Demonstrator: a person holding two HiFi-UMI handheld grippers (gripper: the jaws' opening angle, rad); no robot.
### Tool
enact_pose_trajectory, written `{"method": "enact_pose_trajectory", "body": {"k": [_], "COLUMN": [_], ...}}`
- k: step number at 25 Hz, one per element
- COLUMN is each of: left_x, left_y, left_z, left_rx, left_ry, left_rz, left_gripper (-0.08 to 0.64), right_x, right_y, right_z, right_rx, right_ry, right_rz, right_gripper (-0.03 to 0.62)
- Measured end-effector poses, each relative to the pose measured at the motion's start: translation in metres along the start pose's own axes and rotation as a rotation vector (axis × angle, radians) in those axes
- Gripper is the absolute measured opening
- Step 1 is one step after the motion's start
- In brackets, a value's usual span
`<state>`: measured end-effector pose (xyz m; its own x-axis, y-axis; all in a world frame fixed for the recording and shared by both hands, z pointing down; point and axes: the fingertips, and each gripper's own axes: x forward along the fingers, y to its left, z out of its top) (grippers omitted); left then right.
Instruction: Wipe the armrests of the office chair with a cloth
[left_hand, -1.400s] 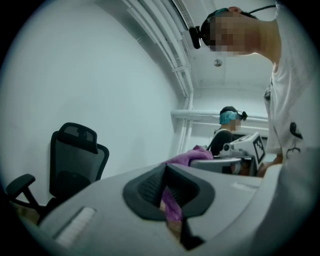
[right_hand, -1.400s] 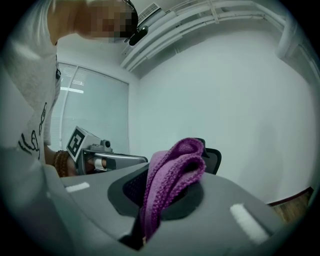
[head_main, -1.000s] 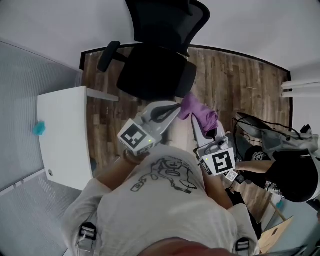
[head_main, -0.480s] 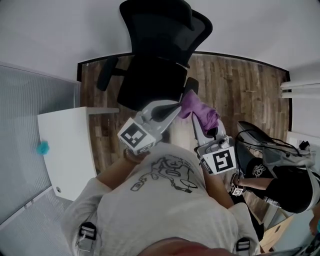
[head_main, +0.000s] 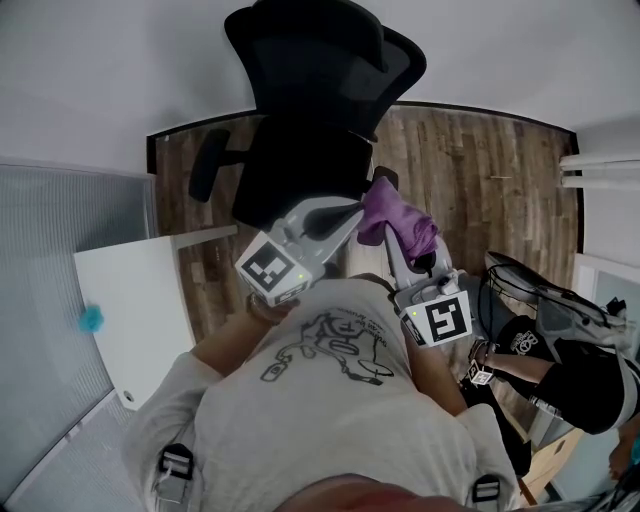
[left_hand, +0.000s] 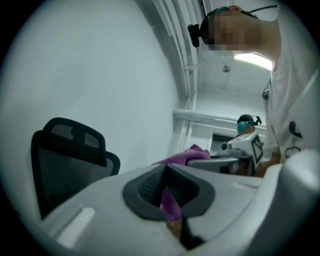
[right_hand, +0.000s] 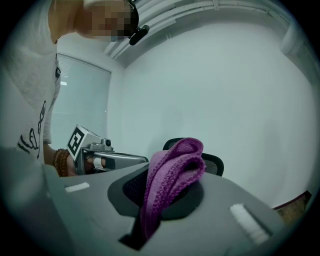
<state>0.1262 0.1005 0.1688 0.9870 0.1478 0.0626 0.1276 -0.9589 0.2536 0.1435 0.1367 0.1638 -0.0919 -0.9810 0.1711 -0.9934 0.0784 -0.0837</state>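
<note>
The black office chair stands against the wall ahead, its left armrest out to the side. Its right armrest peeks out just behind the purple cloth. Both grippers hold that cloth between them, close to the chair's right side. My left gripper is shut on a thin corner of the cloth. My right gripper is shut on a thick fold of the cloth, which bulges up above its jaws. Whether the cloth touches the armrest I cannot tell.
A white desk with a small blue object sits to the left, beside a frosted partition. Another person is low at the right with gear around them. Wooden floor lies right of the chair.
The two grippers and the cloth have shifted slightly up toward the chair's right armrest. The view has turned, so the desk slides down-left in the picture.
</note>
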Motion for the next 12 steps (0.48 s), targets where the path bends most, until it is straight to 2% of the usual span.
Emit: {"method": "enact_pose_trajectory", "body": {"k": [12], "left_x": [0.024], "left_y": [0.016], "left_z": [-0.019], "left_rx": [-0.033], "left_ry": [0.031], "left_rz": [0.005], "left_gripper": [0.000], "right_x": [0.004], "right_y": [-0.034], "right_z": [-0.014], "right_rx": [0.007], "right_ry": [0.033], "right_rz": [-0.024], "right_gripper": [0.028]}}
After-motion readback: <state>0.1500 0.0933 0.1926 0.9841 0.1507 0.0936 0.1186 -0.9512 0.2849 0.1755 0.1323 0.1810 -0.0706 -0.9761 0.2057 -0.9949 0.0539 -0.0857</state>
